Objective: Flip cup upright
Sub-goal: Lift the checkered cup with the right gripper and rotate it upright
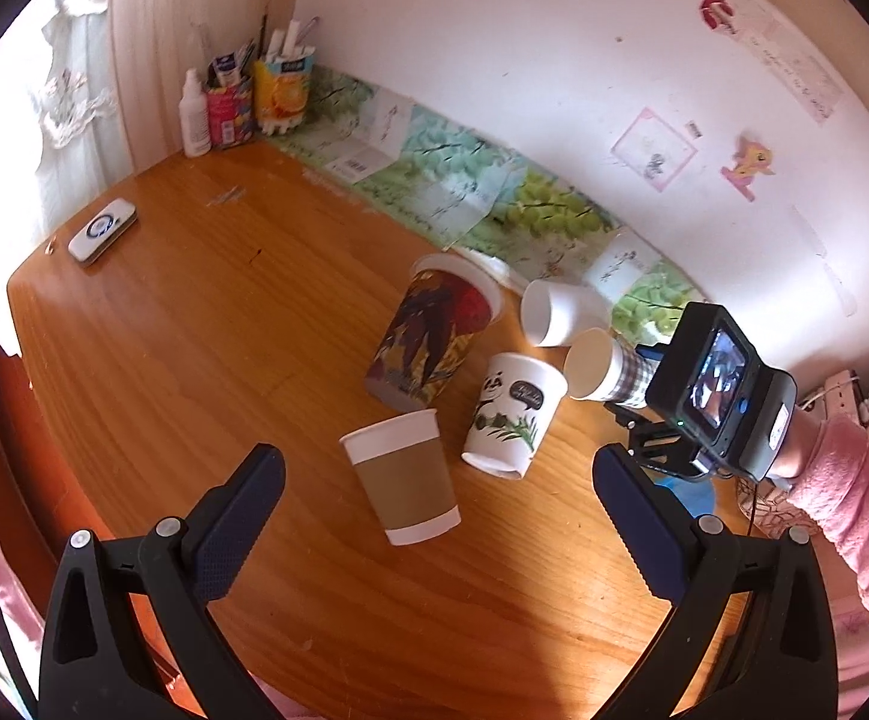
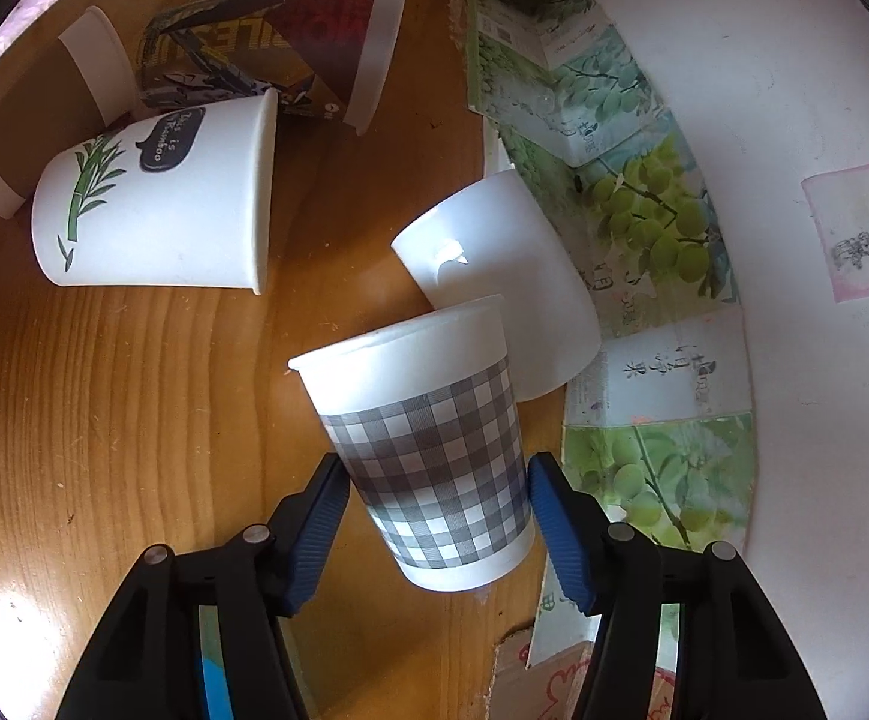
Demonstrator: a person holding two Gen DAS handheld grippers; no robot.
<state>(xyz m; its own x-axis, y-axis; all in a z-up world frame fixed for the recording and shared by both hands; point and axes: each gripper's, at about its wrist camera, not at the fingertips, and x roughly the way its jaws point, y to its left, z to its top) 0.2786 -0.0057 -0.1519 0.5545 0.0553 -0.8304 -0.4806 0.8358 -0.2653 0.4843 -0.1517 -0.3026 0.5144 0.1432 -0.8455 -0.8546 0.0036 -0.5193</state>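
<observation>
Several paper cups lie on their sides on the wooden table (image 1: 194,330). My right gripper (image 2: 437,480) is shut on the grey checked cup (image 2: 434,456), its blue pads (image 2: 320,516) pressing both sides; the cup is tilted with its mouth pointing away. It also shows in the left wrist view (image 1: 608,369), held above the table. My left gripper (image 1: 434,474) is open and empty, hovering over the brown-sleeved cup (image 1: 401,477). A panda bamboo cup (image 1: 515,414), a tall dark patterned cup (image 1: 431,333) and a plain white cup (image 1: 560,312) lie nearby.
Pen holders and a white bottle (image 1: 194,114) stand in the far left corner. A white device (image 1: 102,230) lies at the table's left. Leaf-patterned cartons (image 1: 494,192) line the white wall. A pink-sleeved arm (image 1: 842,504) holds the right gripper.
</observation>
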